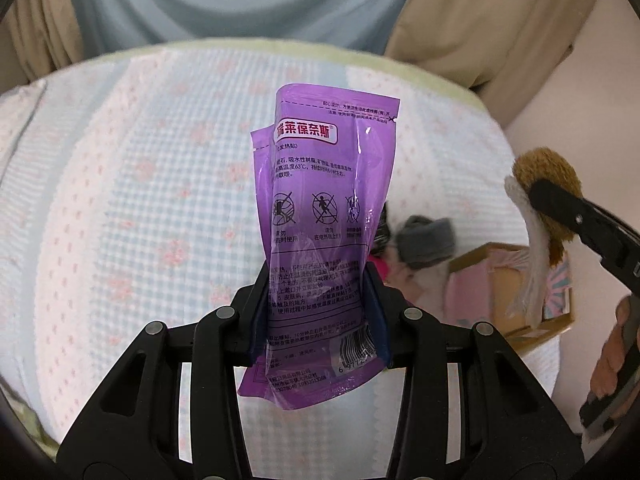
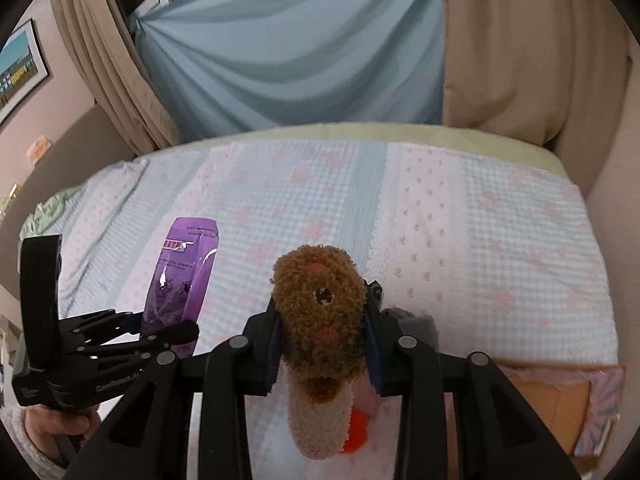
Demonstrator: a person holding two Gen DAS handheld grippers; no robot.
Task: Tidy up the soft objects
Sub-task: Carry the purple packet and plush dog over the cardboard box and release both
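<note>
My left gripper (image 1: 318, 308) is shut on a purple plastic pouch (image 1: 324, 200) with Chinese print, held upright above the bed; the pouch also shows in the right wrist view (image 2: 180, 276). My right gripper (image 2: 324, 332) is shut on a fuzzy brown and cream sock (image 2: 320, 320) with pink spots, held above the bed's near edge. That sock shows at the right of the left wrist view (image 1: 548, 176). A grey soft item (image 1: 426, 242) and pink soft items (image 1: 378, 268) lie on the bed beyond the pouch.
The bed (image 2: 460, 220) has a pale blue and pink quilt. An open cardboard box (image 1: 516, 292) sits at the bed's right near edge, also seen in the right wrist view (image 2: 560, 396). Curtains (image 2: 300, 48) hang behind the bed.
</note>
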